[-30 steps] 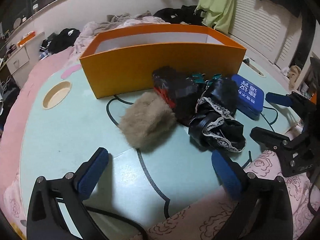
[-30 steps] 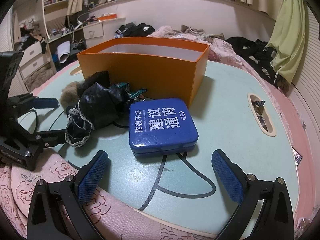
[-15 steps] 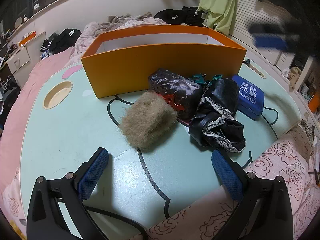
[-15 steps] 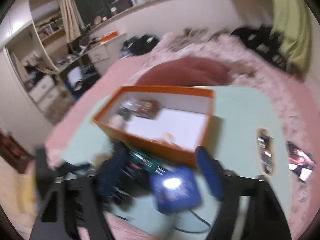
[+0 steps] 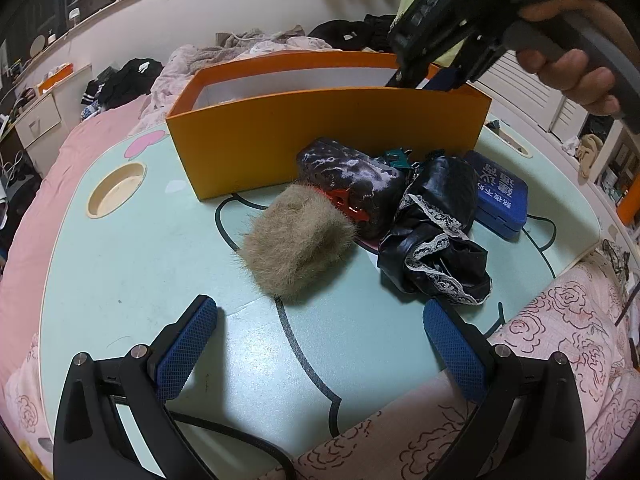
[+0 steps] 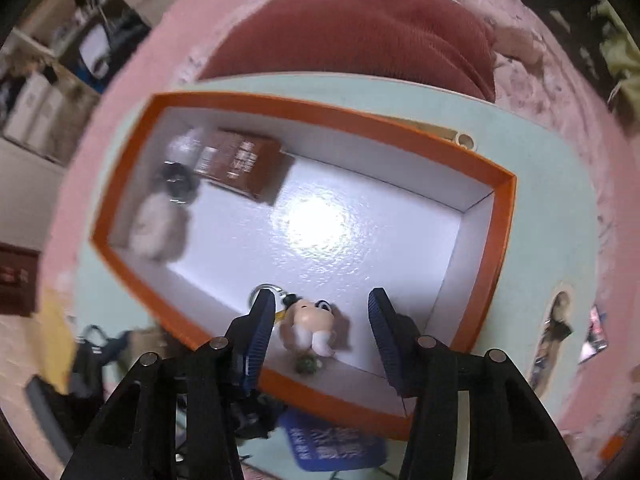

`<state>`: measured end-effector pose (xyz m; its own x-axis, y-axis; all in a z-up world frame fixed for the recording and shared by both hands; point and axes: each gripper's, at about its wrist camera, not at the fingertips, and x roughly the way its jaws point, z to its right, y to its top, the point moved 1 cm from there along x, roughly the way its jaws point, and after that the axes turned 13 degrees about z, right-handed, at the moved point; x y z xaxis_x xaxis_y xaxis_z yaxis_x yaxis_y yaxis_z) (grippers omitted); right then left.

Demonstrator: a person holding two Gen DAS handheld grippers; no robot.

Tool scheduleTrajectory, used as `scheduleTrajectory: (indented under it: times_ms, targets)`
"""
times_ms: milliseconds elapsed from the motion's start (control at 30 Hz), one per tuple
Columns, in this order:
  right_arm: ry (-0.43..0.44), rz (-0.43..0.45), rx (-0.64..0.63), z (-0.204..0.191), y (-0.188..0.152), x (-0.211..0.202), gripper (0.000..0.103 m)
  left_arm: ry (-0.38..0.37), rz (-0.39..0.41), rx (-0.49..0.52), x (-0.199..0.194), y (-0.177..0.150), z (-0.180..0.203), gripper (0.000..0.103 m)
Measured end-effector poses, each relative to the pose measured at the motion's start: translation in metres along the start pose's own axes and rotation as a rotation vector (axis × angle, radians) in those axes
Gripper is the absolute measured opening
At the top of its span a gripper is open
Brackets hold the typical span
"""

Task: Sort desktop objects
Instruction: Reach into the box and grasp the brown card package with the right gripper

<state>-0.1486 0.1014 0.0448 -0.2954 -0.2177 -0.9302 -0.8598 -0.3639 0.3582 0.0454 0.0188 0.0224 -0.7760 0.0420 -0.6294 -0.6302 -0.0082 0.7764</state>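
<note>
A: While the left gripper (image 5: pixel 316 344) waits open, nearest the orange box (image 5: pixel 320 136), what's left outside?
B: Furry pouch (image 5: pixel 298 240), dark pouch (image 5: pixel 352 180), lace-trimmed cloth (image 5: pixel 436 240), blue tin (image 5: pixel 500 196)

A: And inside?
B: Figurine keychain (image 6: pixel 310 322), brown carton (image 6: pixel 240 164), pale fluffy thing (image 6: pixel 158 224). Right gripper (image 6: pixel 320 320) above, closing, pads clear of the figurine

The mint-green table (image 5: pixel 120 248) carries an orange box (image 5: pixel 320 136), furry pouch (image 5: pixel 296 248), black lace cloth (image 5: pixel 432 240) and blue tin (image 5: pixel 500 200).
</note>
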Motion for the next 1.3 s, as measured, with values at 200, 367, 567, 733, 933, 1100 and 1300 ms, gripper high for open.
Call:
scheduleTrajectory:
  times_ms: [200,367,567,733,933,1100,1300]
  targets:
    - [-0.086,0.019,-0.099,-0.013,0.001,0.004,0.02,0.0,0.0,0.001,0.0,0.003,0.001,0.103]
    - [-0.049,0.032,-0.078,-0.011,0.006,0.004,0.001,0.0,0.001,0.001,-0.001,0.005,0.002,0.103]
    - [0.14,0.183,0.064,-0.018,0.037,-0.024,0.03,0.0,0.001,0.002,-0.001,0.005,0.002,0.103]
    - [0.212,0.166,0.243,-0.024,0.06,0.002,0.055,-0.001,0.001,0.002,0.0,0.005,0.002,0.103]
    - [0.143,0.152,0.305,-0.031,0.076,0.037,0.057,-0.001,0.003,0.001,-0.001,0.005,0.002,0.103]
    - [0.009,0.172,0.157,-0.056,0.073,0.052,0.076,-0.002,0.005,-0.002,0.002,0.007,0.001,0.103]
    - [0.073,0.189,0.189,-0.054,0.072,0.043,0.043,-0.003,0.006,-0.002,0.001,0.007,0.003,0.103]
